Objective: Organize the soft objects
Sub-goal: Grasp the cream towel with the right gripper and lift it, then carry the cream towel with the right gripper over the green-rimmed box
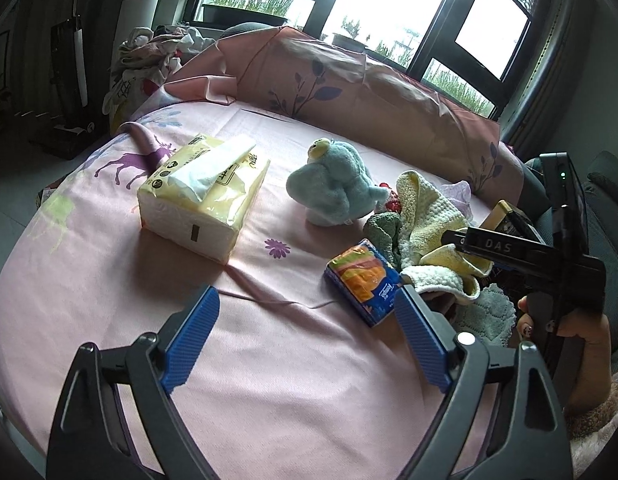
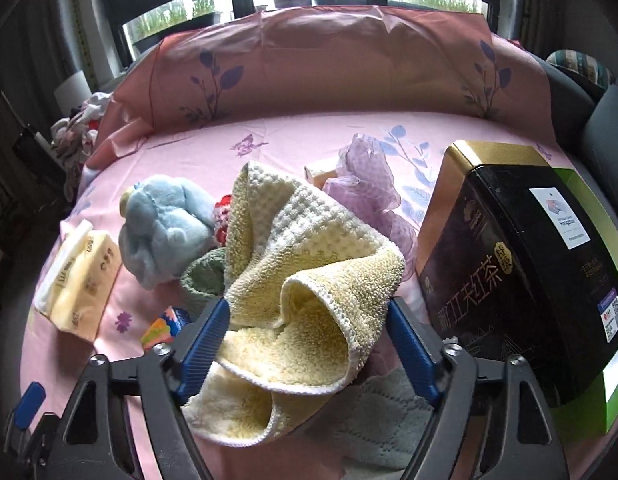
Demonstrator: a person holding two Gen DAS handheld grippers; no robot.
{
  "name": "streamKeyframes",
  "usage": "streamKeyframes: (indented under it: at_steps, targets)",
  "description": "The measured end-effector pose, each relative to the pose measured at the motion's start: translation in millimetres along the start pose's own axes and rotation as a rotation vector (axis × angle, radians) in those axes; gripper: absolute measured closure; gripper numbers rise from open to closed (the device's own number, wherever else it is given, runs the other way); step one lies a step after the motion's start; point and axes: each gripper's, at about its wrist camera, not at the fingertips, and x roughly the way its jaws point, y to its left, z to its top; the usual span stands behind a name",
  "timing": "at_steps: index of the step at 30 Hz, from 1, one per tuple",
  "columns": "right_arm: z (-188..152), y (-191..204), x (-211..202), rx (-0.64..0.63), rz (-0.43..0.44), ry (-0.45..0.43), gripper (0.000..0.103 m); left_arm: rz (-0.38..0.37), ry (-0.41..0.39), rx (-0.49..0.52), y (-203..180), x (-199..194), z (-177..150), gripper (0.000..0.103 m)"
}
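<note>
My right gripper [image 2: 307,308] is shut on a yellow waffle towel [image 2: 309,248], whose folds bulge between the blue pads and hang below them. In the left wrist view the same towel [image 1: 425,208] droops from a black finger [image 1: 497,244] of that gripper, above the pile. My left gripper [image 1: 309,300] stands open over the pink sheet [image 1: 269,360] with nothing between its fingers. A small colourful tissue packet [image 1: 365,280] lies just past its right fingertip. A blue plush toy [image 1: 333,184] sits beyond, and a green knitted piece [image 1: 383,232] lies beside the towel.
A large yellow tissue pack [image 1: 205,196] lies to the left. A black tea box [image 2: 509,264] stands on a green box [image 2: 589,400] at the right. Lilac mesh fabric [image 2: 365,176] and a pale green cloth [image 2: 381,420] lie nearby. A pink pillow [image 2: 309,60] lines the back.
</note>
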Motion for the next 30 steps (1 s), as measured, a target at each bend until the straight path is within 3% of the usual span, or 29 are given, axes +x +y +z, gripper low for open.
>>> streamKeyframes:
  at_steps: [1,2,3,8,14,21,24,30]
  targets:
    - [-0.3,-1.8,3.9,-0.002,0.005,0.004,0.059,-0.003,0.002,-0.003,-0.3,-0.4,0.0,0.014]
    - [-0.6,-6.5,6.4,0.019,0.014,0.019,0.087,-0.009,0.005,-0.007,-1.0,-1.0,-0.2,0.014]
    - [-1.4,-12.0,5.5,0.046,0.03,0.025,0.092,-0.026,0.008,-0.012,-1.9,-2.3,-0.3,0.014]
    - [0.3,-23.7,-54.3,0.046,0.145,-0.118,0.092,-0.096,0.027,-0.038,-7.6,-9.2,-1.2,0.014]
    - [3.2,-32.5,-140.0,0.067,0.389,-0.217,0.092,-0.153,0.051,-0.029,-25.3,-27.4,-7.2,0.014]
    - [-14.9,-26.9,-212.7,-0.008,0.473,-0.327,0.092,-0.168,0.029,-0.008,-40.8,-69.6,-12.0,0.013]
    - [-33.5,-26.3,-220.6,-0.034,0.485,-0.316,0.092,-0.161,0.019,0.011,-44.8,-84.2,-17.2,0.013]
    - [-79.4,-15.5,-161.6,-0.029,0.48,-0.117,0.092,-0.12,0.053,-0.009,-37.5,-89.9,-28.3,0.013]
